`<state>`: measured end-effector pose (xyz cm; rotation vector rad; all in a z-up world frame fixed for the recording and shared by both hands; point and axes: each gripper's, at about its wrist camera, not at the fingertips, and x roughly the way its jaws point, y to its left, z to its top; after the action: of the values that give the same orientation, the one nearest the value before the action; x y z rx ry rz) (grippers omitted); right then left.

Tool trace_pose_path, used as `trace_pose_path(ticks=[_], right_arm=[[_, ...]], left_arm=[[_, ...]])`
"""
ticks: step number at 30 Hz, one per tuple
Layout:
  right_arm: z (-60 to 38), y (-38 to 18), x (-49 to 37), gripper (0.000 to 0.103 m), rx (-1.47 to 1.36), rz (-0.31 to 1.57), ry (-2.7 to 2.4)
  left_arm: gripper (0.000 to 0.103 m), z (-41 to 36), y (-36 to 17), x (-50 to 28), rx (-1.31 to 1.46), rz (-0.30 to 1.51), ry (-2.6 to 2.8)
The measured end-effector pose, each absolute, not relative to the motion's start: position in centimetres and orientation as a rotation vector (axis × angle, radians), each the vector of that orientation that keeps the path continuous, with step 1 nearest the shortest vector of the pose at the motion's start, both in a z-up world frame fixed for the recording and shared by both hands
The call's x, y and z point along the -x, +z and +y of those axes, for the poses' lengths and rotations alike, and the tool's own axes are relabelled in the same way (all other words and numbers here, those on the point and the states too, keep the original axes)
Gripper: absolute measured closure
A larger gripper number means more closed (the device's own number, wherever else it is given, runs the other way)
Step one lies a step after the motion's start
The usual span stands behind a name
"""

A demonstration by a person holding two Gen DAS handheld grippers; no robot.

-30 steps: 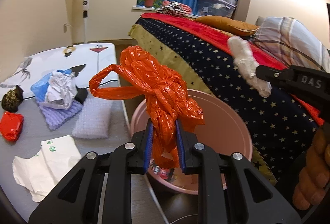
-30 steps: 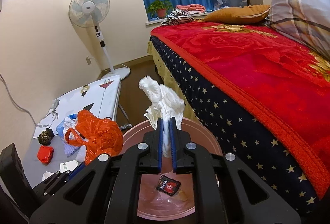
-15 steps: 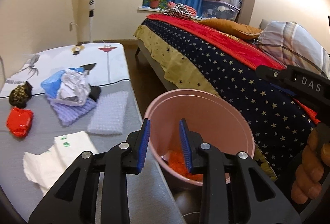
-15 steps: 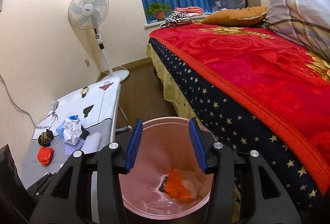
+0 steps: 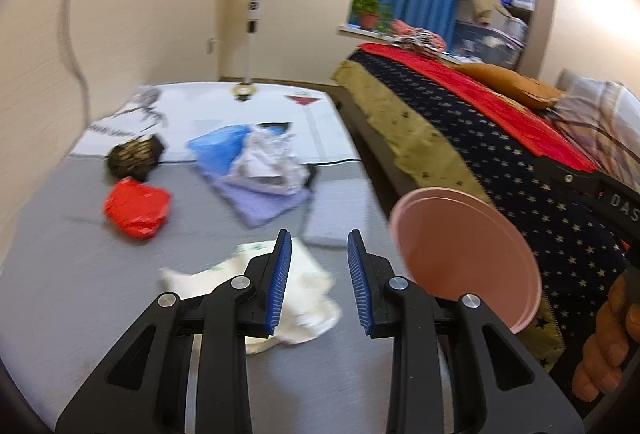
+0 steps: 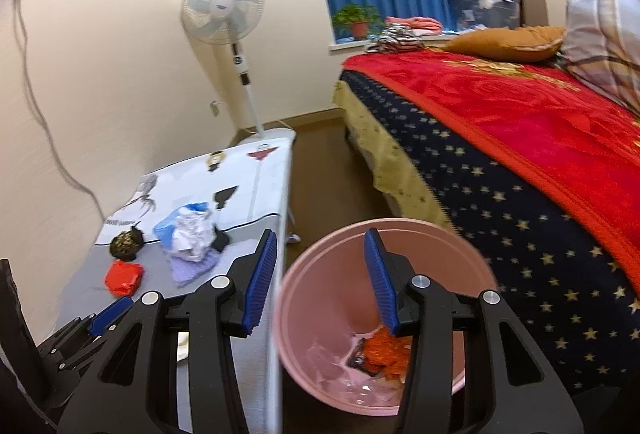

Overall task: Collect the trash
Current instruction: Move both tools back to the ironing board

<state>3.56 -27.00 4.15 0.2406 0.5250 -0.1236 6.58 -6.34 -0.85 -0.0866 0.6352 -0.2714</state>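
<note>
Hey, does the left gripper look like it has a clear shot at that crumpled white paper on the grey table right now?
Probably yes. The left gripper is open and empty, and the white paper lies just beyond its fingertips on the grey table, with nothing on top of it. The pink bin sits off to the side.

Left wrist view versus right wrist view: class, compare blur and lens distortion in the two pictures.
Left wrist view: motion blur smears the white paper, red bag and bin; the gripper stays sharp. Right wrist view: sharper, though the table edge streaks. Both: fisheye bending, dark corners.
</note>
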Motion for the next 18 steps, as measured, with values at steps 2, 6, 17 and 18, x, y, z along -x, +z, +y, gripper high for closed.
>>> trace_pose_path(ticks=[2, 6, 17, 18], right_arm=[[-26.0, 4.1, -3.9, 0.059, -0.234, 0.527, -0.101], [-24.5, 4.1, -4.4, 0.061, -0.227, 0.528, -0.063], [-23.1, 3.0, -5.5, 0.062, -0.231, 0.554, -0.023], [-23.0, 2.8, -5.7, 0.062, -0.232, 0.560, -0.021]], left_arm=[[0.073, -4.9, -1.0, -6.5, 0.098, 0.643, -0.223], [0.060, -2.5, -1.6, -6.5, 0.131, 0.663, -0.137], [0.056, 0.0, -4.8, -8.1, 0.217, 0.810, -0.059], [0.056, 0.0, -5.1, -8.2, 0.218, 0.822, -0.057]])
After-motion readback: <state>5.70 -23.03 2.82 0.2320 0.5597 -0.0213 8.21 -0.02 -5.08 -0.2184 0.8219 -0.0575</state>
